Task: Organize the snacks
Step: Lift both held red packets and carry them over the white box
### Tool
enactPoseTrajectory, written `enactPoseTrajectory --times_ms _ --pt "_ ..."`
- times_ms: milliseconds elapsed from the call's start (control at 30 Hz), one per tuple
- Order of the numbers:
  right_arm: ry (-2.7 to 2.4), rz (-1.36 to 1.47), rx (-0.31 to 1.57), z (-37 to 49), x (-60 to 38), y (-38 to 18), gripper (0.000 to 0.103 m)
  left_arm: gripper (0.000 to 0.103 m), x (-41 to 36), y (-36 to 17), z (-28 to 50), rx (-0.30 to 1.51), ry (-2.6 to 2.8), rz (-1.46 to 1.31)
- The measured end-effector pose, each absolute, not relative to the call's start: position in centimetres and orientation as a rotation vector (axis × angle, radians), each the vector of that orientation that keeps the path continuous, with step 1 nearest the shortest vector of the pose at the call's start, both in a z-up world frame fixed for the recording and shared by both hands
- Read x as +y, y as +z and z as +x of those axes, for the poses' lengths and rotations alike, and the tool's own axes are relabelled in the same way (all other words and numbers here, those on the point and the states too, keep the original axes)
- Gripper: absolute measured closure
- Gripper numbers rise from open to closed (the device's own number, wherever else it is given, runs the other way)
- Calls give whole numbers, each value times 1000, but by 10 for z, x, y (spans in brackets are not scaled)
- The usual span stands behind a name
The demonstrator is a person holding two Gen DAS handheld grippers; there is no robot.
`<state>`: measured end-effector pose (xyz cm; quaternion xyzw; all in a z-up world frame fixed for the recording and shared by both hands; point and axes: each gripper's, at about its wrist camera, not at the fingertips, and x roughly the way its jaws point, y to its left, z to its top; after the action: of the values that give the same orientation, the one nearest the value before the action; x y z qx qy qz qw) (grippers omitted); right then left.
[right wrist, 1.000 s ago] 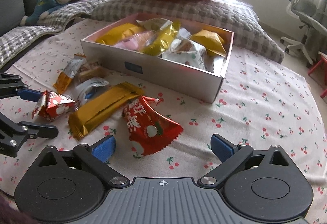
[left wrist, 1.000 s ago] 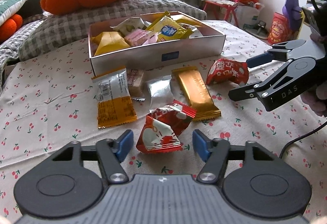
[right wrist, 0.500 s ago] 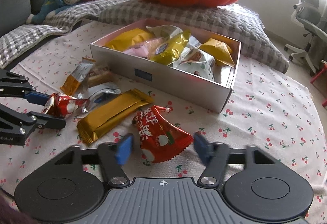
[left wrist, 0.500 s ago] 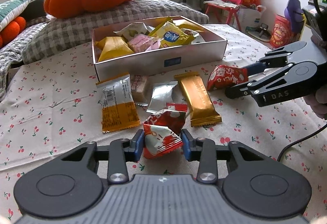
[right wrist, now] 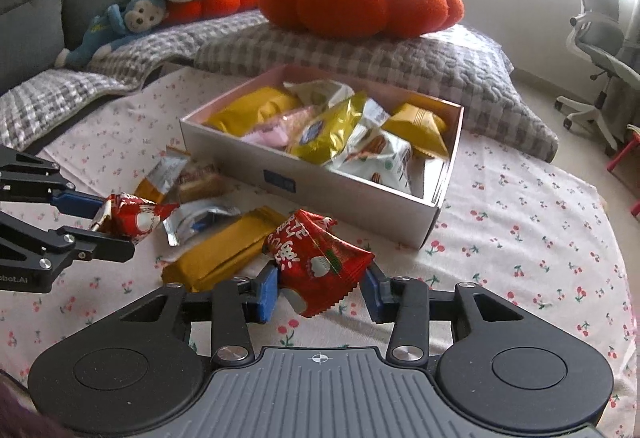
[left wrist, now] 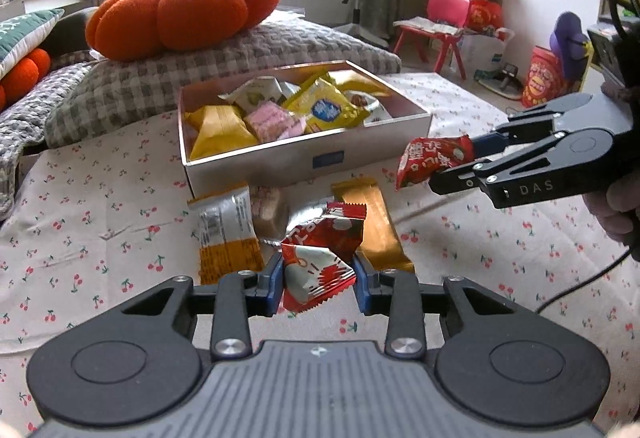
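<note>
Two red packets, crinkled foil with white print and a white round motif. One (left wrist: 320, 262), lower centre of the left view, is clamped between the left gripper's (left wrist: 318, 280) blue pads. The other (right wrist: 320, 258), lower centre of the right view, is pinched by the right gripper (right wrist: 320, 288). Box (left wrist: 308, 162), mid-frame, white card, holds yellow, pink and pale packets. Gold bar (left wrist: 370, 222) and silver wrapper (right wrist: 200, 218) lie before it, partly covered by the held packets. Packet lettering is too creased to read.
</note>
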<state>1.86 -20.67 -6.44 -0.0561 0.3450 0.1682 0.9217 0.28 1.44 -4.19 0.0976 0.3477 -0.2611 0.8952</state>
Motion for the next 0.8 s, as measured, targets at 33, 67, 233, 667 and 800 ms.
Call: enactPoseTrajectory --times_ms 33,67,233,667,800 --pt "343 -111 706 19 -207 -62 61 71 15 -40 4 718 -534 197" --pt "343 -108 703 19 -208 -60 61 71 15 -38 6 715 -527 191" --pt "324 -72 673 25 -213 -44 61 71 15 -28 20 700 -485 159" --pt "192 46 700 66 -227 -33 61 71 5 -9 72 691 -375 46" --pt "183 73 723 76 -228 -32 61 71 5 -12 95 762 -316 12"
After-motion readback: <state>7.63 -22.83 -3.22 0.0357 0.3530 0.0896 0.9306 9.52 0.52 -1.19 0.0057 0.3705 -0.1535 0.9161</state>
